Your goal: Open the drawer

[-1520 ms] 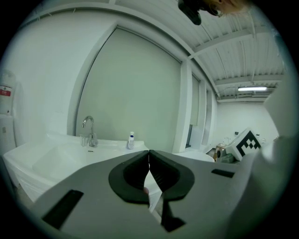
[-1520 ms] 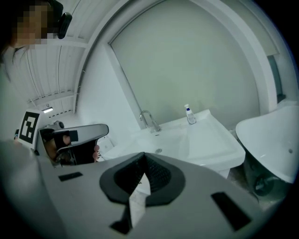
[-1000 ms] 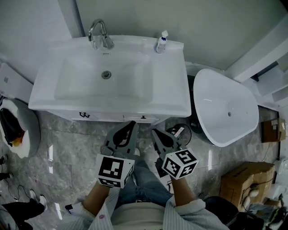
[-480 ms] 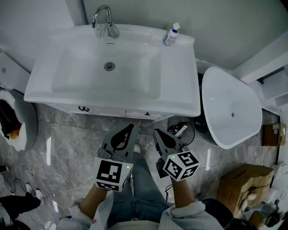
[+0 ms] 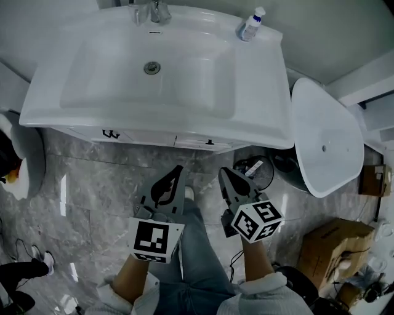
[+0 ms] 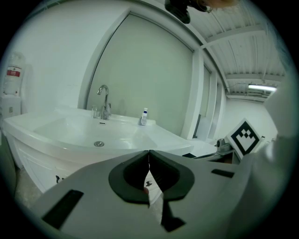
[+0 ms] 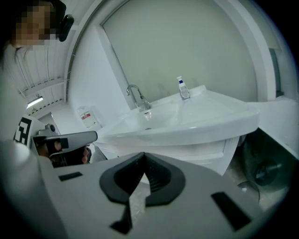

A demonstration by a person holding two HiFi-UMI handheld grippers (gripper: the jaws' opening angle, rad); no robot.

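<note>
A white vanity carries the sink (image 5: 154, 80). Its front shows under the rim, with a small dark handle (image 5: 209, 142) on the drawer front and another handle (image 5: 111, 133) further left. My left gripper (image 5: 178, 170) and right gripper (image 5: 224, 173) hang side by side over the floor, short of the vanity and pointing at it. Both are shut with nothing between the jaws. In the left gripper view the left gripper (image 6: 149, 152) has its tips together below the basin rim. In the right gripper view the right gripper (image 7: 143, 154) faces the drawer front (image 7: 205, 150).
A tap (image 5: 154, 11) and a small bottle (image 5: 252, 23) stand on the sink's back edge. A white oval tub (image 5: 323, 138) leans at the right, with a round dark thing (image 5: 255, 172) beside it. A cardboard box (image 5: 335, 246) sits at the lower right, on grey marble floor (image 5: 92, 191).
Both grippers have sunk lower in front of the vanity and stayed shut. In the head view the sink has slid up and grown larger.
</note>
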